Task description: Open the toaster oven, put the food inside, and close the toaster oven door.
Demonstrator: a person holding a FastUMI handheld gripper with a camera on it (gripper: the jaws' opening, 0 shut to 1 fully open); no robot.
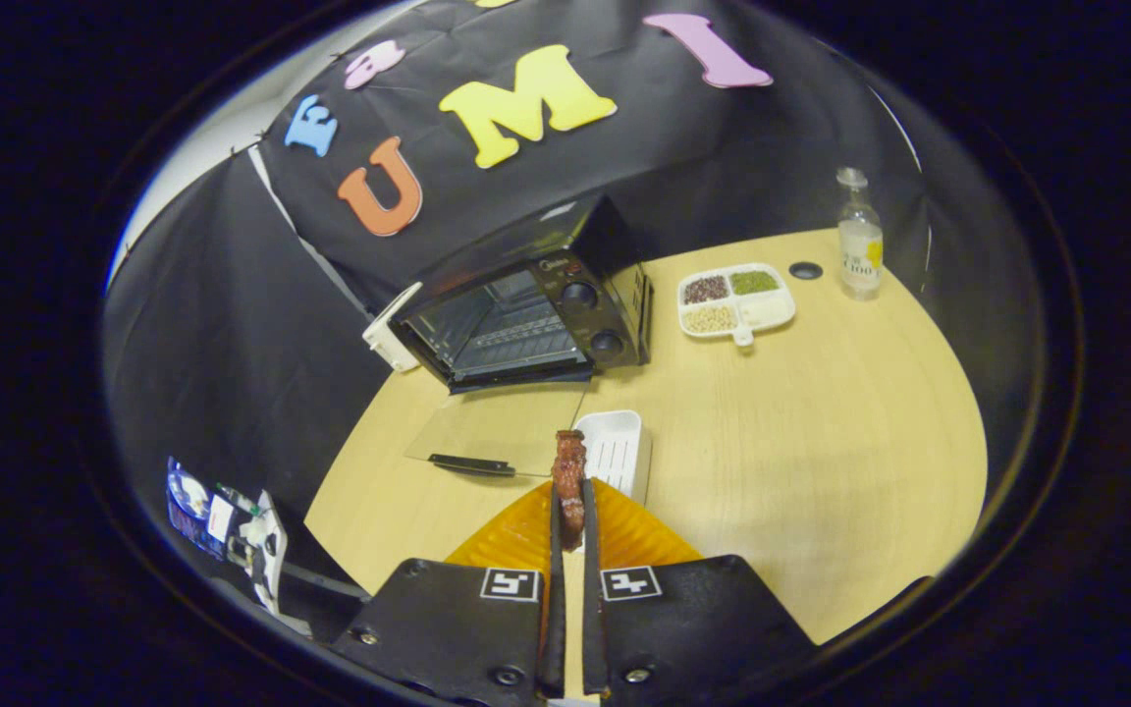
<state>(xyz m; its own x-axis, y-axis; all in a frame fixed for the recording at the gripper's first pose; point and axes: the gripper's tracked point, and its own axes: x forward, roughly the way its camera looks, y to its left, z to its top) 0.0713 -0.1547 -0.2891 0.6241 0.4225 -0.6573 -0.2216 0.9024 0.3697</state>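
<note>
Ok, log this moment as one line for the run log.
stage: food carry | tool: shut on food piece | toaster oven: door open, flat on table | next: likely insert food

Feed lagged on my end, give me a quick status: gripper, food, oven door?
Gripper shut on food, lifted above orange plate. Toaster oven door down, open. White tray just ahead of the fingers, right of door; path to oven looks clear.
</note>
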